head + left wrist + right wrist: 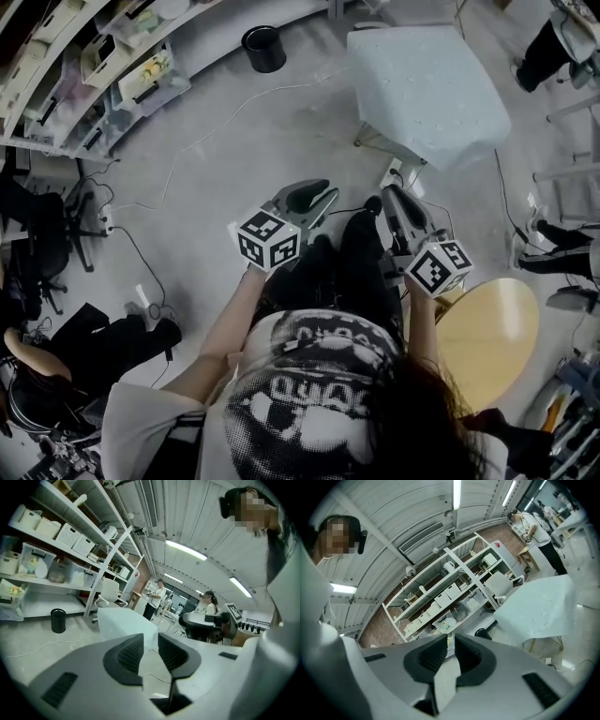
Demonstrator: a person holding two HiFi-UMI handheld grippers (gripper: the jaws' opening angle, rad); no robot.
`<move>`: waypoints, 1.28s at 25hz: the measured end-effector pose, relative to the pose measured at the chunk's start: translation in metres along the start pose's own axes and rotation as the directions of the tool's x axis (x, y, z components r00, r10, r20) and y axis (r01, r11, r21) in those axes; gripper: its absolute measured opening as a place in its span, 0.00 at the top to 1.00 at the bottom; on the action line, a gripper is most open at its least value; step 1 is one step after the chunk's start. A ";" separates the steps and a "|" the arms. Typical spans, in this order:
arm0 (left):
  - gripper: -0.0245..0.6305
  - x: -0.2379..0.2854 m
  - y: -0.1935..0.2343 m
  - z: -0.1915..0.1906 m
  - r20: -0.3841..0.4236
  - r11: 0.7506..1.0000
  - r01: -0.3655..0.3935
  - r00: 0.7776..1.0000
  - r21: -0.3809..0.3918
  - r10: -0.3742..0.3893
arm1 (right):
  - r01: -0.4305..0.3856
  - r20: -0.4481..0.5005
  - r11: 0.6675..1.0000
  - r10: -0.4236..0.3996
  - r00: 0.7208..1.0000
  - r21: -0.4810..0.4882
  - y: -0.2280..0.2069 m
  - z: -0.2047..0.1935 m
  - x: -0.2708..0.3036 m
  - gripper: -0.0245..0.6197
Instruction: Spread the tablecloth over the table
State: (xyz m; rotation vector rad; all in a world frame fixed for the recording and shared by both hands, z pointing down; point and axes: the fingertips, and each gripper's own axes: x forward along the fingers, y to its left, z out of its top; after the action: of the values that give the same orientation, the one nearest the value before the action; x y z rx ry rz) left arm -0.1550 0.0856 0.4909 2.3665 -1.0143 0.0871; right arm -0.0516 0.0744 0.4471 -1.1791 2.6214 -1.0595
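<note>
Tablecloth [427, 89] check: looks light, soft and floppy, sits draped over the worktop [360, 136] well ahead, probably wants pinching at a hanging corner, left tool [328, 193] and right tool [387, 191] both empty, jaws slightly apart.

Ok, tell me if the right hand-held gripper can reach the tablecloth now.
Probably not: the right hand-held gripper hangs empty by the person's legs, bare floor away from the tablecloth. Nothing blocks a step closer.
</note>
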 end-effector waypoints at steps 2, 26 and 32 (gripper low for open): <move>0.82 -0.008 -0.003 0.001 0.006 1.000 0.002 1.000 0.026 -0.003 | 0.004 -0.008 0.998 -0.005 1.000 -0.058 0.010 -0.001 0.000 0.91; 0.94 -0.024 -0.054 0.016 0.031 0.980 0.041 0.998 0.195 -0.048 | 0.034 -0.022 0.944 -0.043 0.999 -0.327 0.037 -0.014 -0.022 0.98; 0.94 -0.027 -0.060 0.013 0.023 0.977 0.054 0.998 0.205 -0.060 | 0.028 -0.059 0.913 -0.058 0.997 -0.407 0.035 -0.016 -0.026 0.97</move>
State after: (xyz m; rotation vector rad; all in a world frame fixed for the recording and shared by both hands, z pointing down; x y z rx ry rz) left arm -0.1346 0.1299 0.4445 2.5884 -0.9914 0.1416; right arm -0.0609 0.1172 0.4321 -1.2934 2.9804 -0.5787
